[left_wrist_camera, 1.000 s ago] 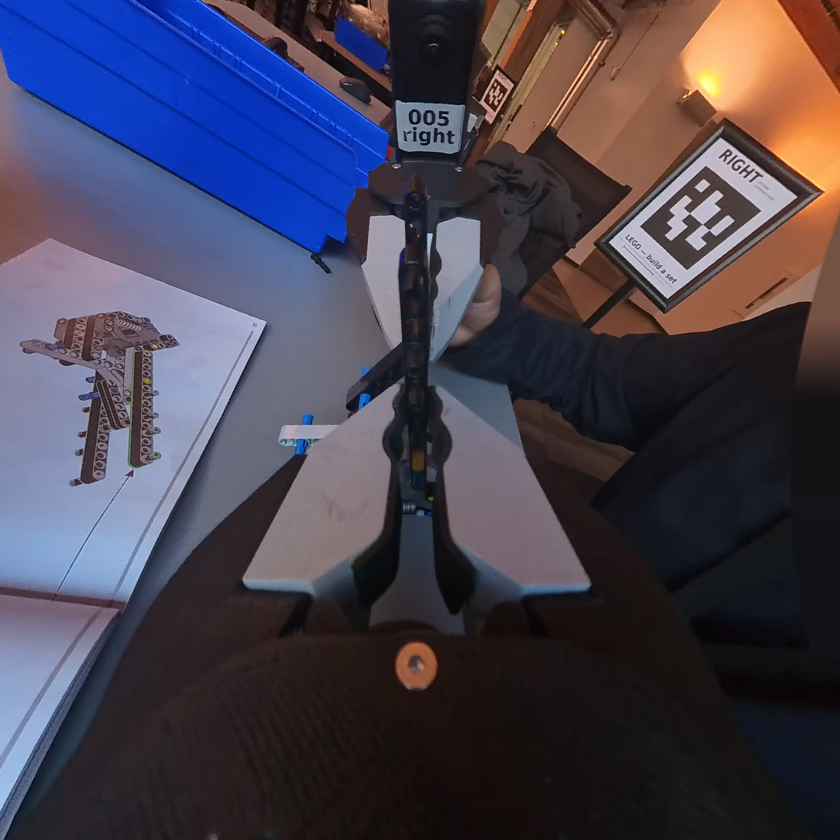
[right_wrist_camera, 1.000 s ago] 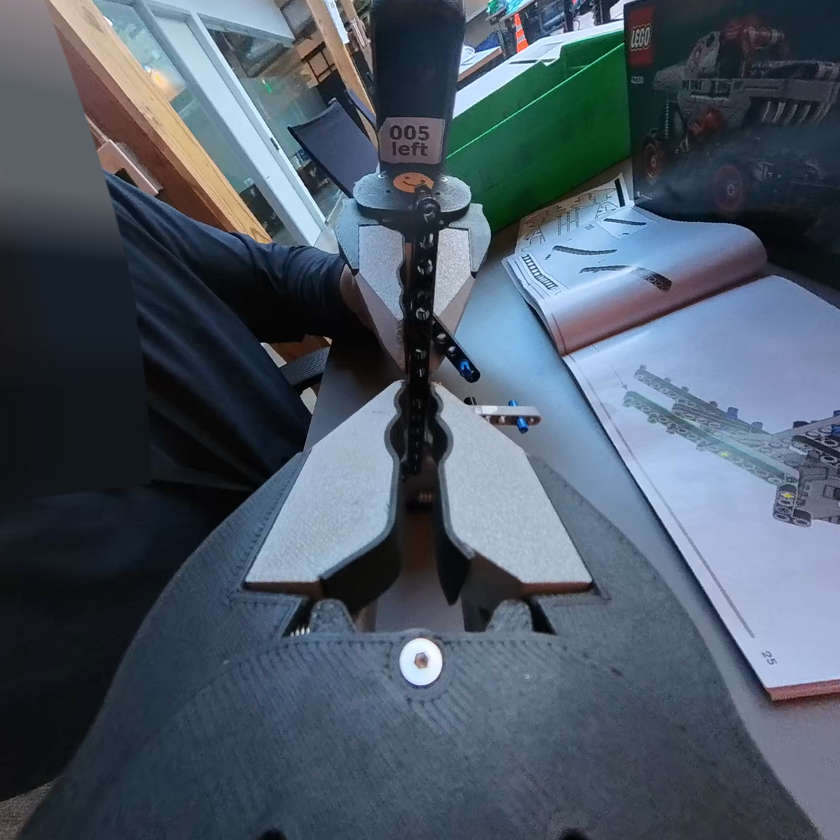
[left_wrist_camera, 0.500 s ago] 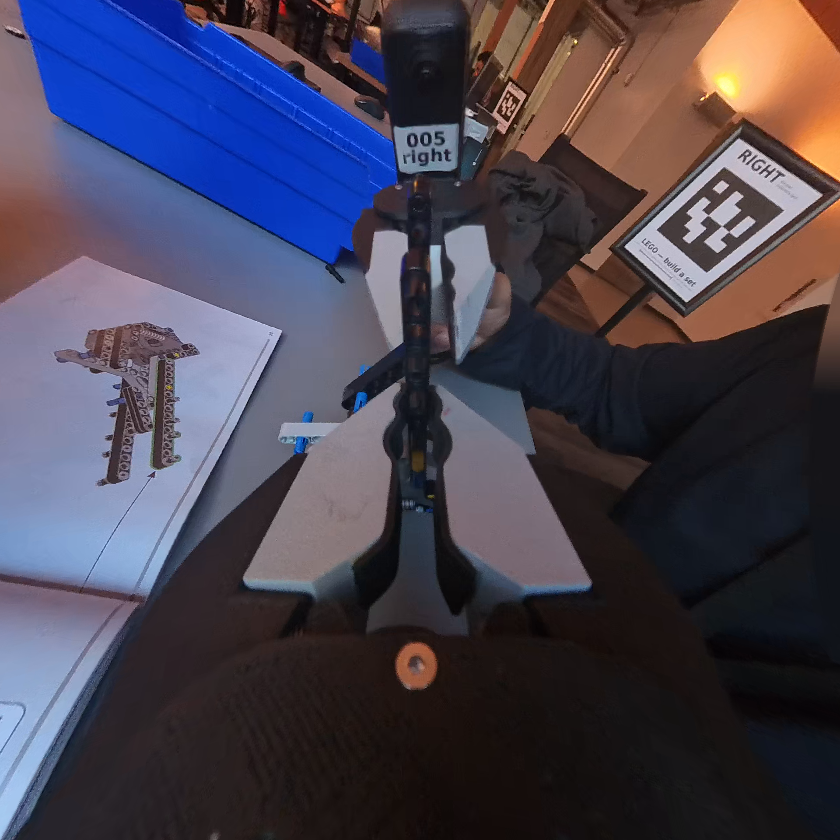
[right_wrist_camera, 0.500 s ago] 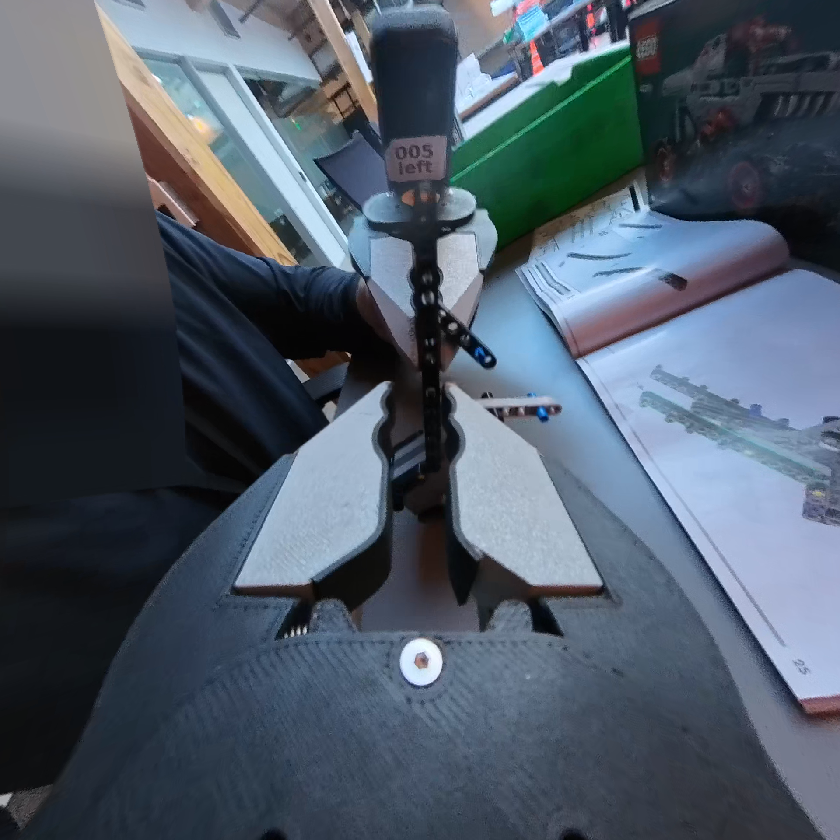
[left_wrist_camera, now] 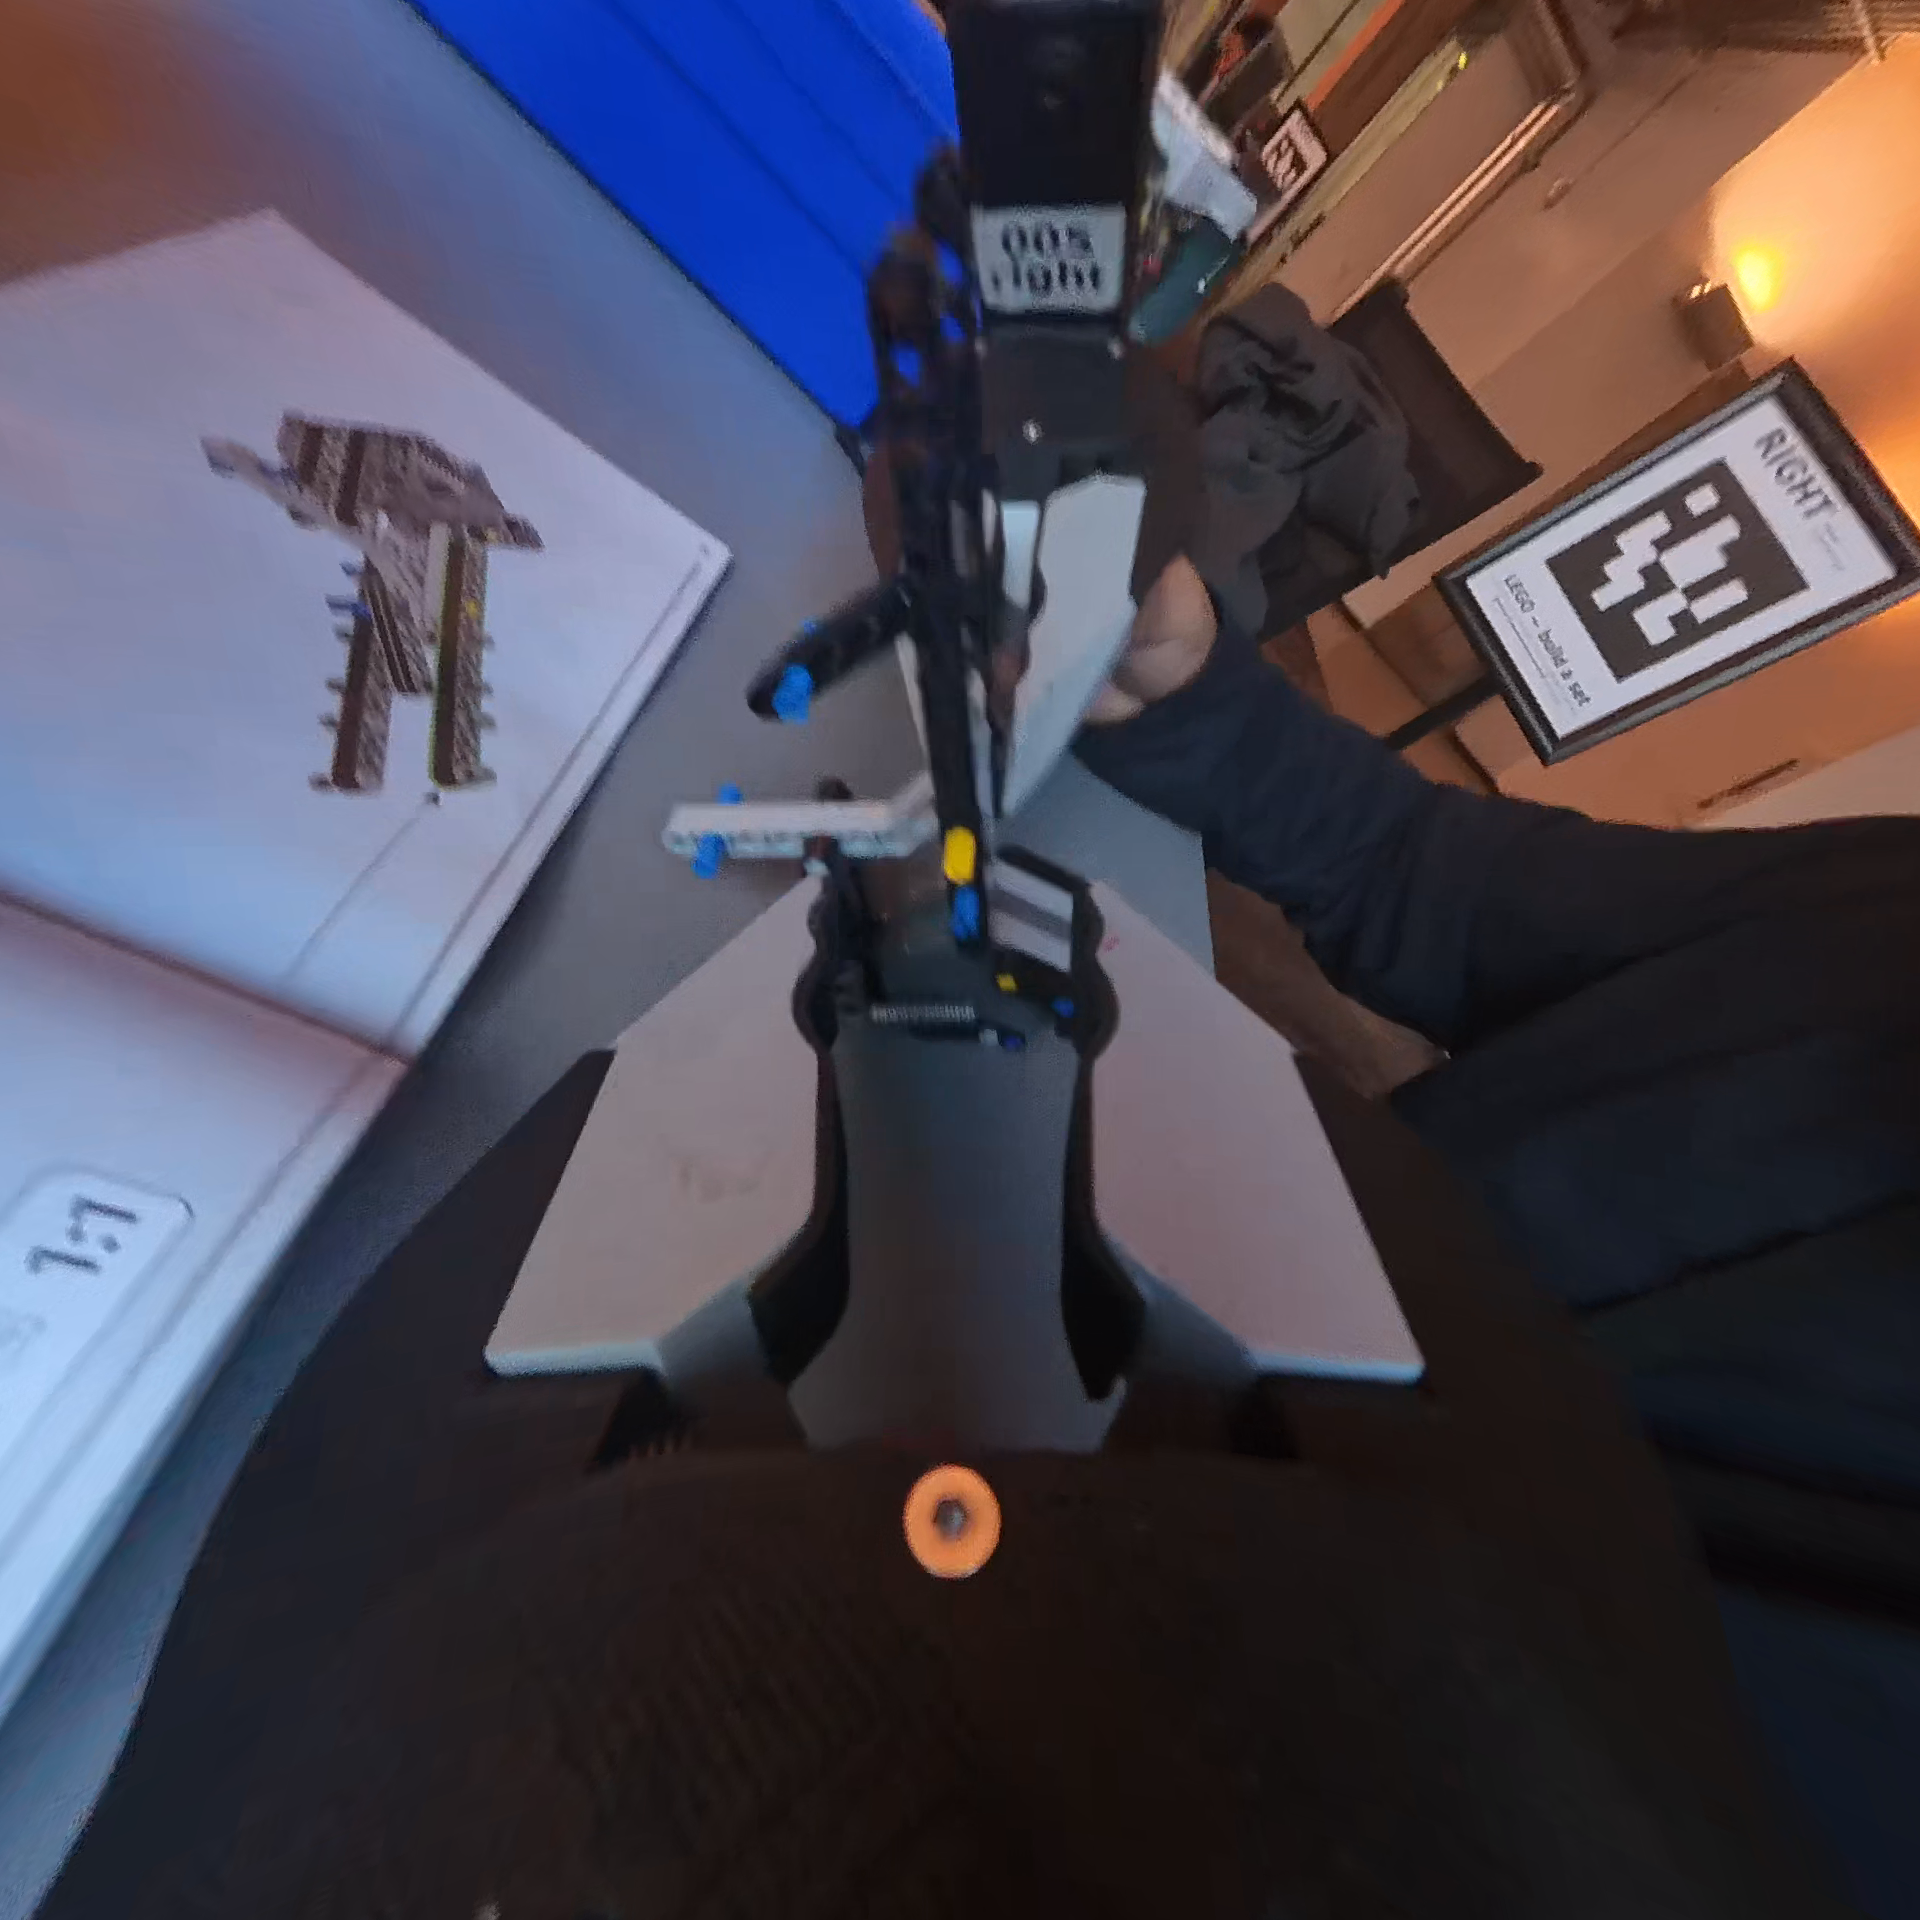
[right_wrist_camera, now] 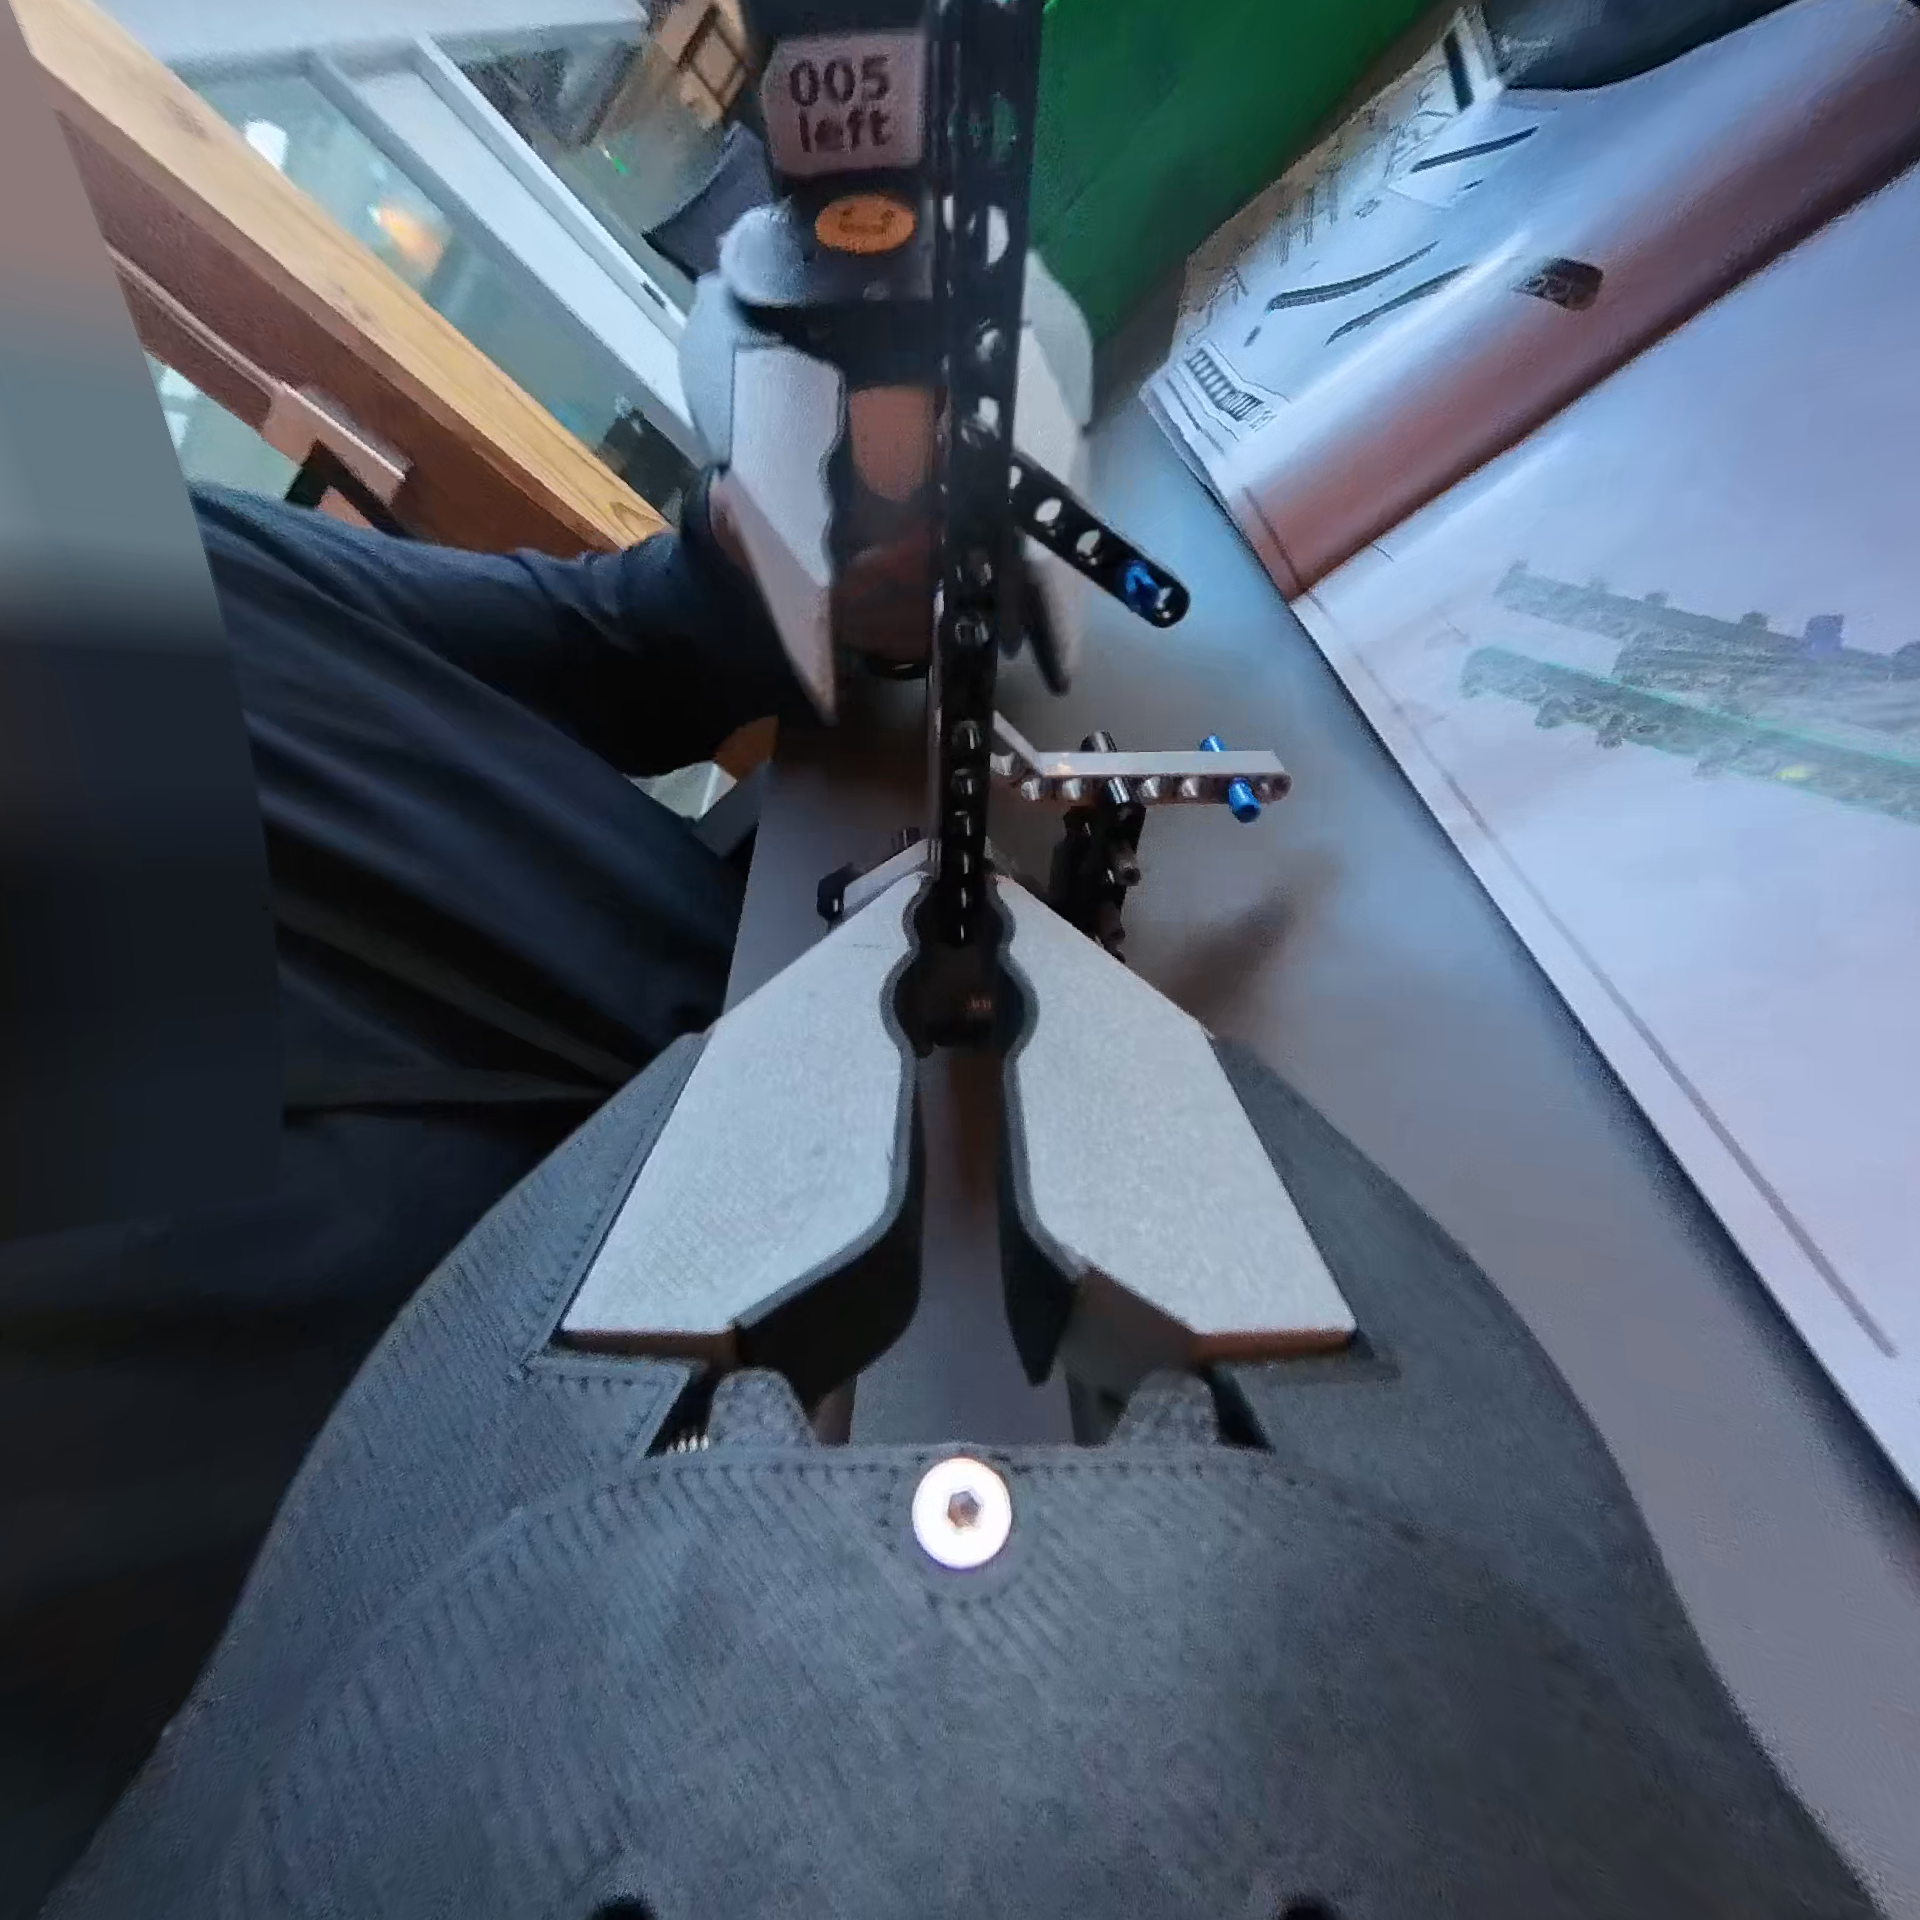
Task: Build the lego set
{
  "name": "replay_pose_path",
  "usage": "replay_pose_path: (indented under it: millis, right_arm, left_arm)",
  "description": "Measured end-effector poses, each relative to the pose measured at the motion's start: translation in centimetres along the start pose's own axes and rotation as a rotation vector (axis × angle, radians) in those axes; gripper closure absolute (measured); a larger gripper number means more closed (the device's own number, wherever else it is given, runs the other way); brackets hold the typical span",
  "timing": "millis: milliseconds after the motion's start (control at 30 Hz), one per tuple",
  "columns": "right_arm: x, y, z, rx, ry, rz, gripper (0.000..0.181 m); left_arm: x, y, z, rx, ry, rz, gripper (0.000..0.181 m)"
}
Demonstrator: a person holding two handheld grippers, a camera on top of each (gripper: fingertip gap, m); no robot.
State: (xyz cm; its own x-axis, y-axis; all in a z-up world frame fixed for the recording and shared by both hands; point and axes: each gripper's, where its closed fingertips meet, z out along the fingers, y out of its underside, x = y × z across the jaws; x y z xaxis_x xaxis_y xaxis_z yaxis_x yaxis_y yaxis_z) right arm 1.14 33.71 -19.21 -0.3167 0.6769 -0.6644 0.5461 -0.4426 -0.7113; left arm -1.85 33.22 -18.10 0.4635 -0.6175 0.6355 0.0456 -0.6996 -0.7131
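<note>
A long black holed beam stands upright, with a short black arm tipped by a blue pin angling off it. My right gripper is shut on the beam's near end. In the left wrist view the beam rises in front of my left gripper, which is open, its jaws wide apart. The beam's yellow pin sits just beyond the gap. A grey beam with blue pins sticks out sideways low on the black beam; it also shows in the left wrist view. The frames are blurred.
An open instruction booklet lies on the dark table beside the grippers; it also shows in the right wrist view. A blue bin and a green bin stand behind. A framed sign stands off the table. Dark sleeves reach in. The left gripper's tips are roughly 4 cm from the right gripper's.
My left gripper has opened and let go of the black beam. My right gripper has closed on it again. Both views have shifted and blurred, and the beam now reaches higher in the frames.
</note>
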Motion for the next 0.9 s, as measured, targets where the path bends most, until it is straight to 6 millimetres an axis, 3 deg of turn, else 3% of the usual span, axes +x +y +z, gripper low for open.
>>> replay_pose_path:
  millis: [133,267,333,900]
  right_arm:
    - [-0.1,-0.1,0.4,0.002,-0.017,0.027,0.176]
    - [-0.6,0.1,1.0,-0.008,-0.047,0.033,0.177]
    - [-0.5,0.1,0.9,-0.009,-0.031,0.023,0.176]
    - [-0.4,0.5,1.2,-0.034,0.035,-0.057,0.176]
  left_arm:
    - [0.5,2.5,1.3,-0.068,-0.01,-0.007,0.146]
    - [0.7,1.7,2.2,-0.014,0.014,-0.007,0.171]
    - [0.9,1.4,2.4,0.015,0.036,-0.033,0.175]
    - [0.9,1.3,2.5,0.075,0.004,-0.032,0.176]
